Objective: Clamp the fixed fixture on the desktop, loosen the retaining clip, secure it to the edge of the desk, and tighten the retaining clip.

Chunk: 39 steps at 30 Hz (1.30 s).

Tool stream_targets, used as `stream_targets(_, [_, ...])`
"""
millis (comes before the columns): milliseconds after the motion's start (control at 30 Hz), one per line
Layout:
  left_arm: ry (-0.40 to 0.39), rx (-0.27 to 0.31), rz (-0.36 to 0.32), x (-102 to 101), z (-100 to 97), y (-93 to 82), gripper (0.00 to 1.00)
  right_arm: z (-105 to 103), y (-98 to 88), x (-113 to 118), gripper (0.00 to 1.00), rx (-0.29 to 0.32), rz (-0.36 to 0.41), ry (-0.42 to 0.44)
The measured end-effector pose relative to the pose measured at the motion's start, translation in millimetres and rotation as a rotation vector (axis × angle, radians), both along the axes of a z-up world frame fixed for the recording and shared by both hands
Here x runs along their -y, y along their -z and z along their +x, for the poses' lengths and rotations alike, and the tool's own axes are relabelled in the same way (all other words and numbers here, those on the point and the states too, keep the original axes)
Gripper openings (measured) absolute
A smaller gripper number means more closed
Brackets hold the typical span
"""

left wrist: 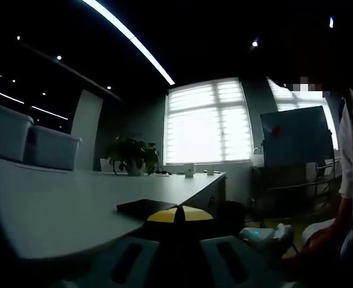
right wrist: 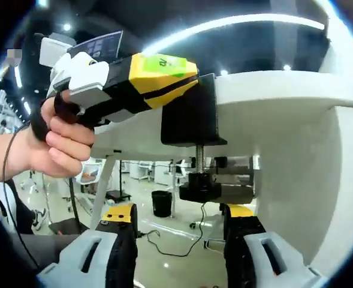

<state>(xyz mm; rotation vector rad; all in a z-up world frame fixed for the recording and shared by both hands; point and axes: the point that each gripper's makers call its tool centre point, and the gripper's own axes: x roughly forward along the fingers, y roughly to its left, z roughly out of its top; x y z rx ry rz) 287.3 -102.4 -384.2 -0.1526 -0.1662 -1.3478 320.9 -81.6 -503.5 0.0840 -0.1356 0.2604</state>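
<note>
The black clamp fixture [right wrist: 188,114] sits on the edge of the white desk [right wrist: 272,90]. Its threaded screw and round black knob [right wrist: 199,191] hang under the desktop. A hand holds my left gripper [right wrist: 188,77], whose yellow jaws are shut on the fixture's top from the left. In the left gripper view, the fixture's flat black plate [left wrist: 145,207] lies on the desk [left wrist: 56,204] just ahead of the left gripper [left wrist: 176,215]. My right gripper [right wrist: 180,211] stands open below the desk. The knob is just beyond its tips and untouched.
A potted plant [left wrist: 131,157] and white boxes [left wrist: 32,141] stand far back on the desk. A dark board [left wrist: 296,135] and a person [left wrist: 350,156] are off to the right. Under the desk are a white side panel [right wrist: 296,180], a black bin [right wrist: 162,203] and a floor cable [right wrist: 182,246].
</note>
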Motion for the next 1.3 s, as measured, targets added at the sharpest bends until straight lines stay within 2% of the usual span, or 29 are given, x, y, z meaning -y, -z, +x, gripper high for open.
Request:
stream_targets(33, [0.0,0.003,0.0,0,0.0,0.1,0.01,-1,-0.2,1,0.56,-0.008,0.043,0.019])
stream_targets(67, [-0.004,0.008,0.001,0,-0.5,0.4,0.01,0,1.0,5,0.56,-0.022,0.082,0.072])
stream_targets(167, [-0.015,0.028,0.005,0,-1.0,0.7,0.01,3,-3.3,20,0.56,-0.022,-0.016,0.23])
stream_targets(233, [-0.016,0.026,0.001,-1,-0.7,0.5,0.01,7,-10.1,23,0.56,-0.003,-0.019,0.286])
stream_targets(333, [-0.016,0.022,-0.002,-2,-0.6,0.6,0.01,12,-15.9,21,0.56,0.0,-0.02,0.31])
stream_targets(433, [-0.014,0.018,-0.009,-3,-0.4,0.6,0.01,14,-23.8,21,0.55,0.009,0.024,0.329])
stream_targets(533, [-0.016,0.017,-0.013,-4,-0.3,0.6,0.01,19,-25.5,20,0.49,0.001,-0.002,0.35])
stream_targets(600, [-0.017,0.016,-0.016,-4,-0.1,0.6,0.01,21,-23.0,24,0.41,-0.015,-0.03,0.378])
stream_targets(667, [-0.017,0.014,-0.017,-5,-0.1,0.9,0.01,23,-21.0,25,0.27,-0.02,-0.051,0.377])
stream_targets(767, [-0.017,0.012,-0.02,-5,0.1,0.4,0.01,22,-22.2,31,0.26,-0.011,-0.048,0.355])
stream_targets(933, [-0.012,0.01,-0.02,-5,-0.4,0.3,0.01,19,-24.1,33,0.25,0.014,-0.096,0.29])
stream_targets(1033, [-0.011,0.011,-0.018,-6,-0.5,0.2,0.01,22,-24.4,26,0.25,0.045,-0.085,0.172])
stream_targets(1133, [-0.01,0.013,-0.013,-5,-0.6,0.3,0.01,23,-24.6,22,0.25,0.067,-0.106,0.067])
stream_targets(1300, [-0.011,0.012,-0.013,-6,-0.7,0.6,0.01,24,-23.0,14,0.25,0.066,-0.079,-0.123])
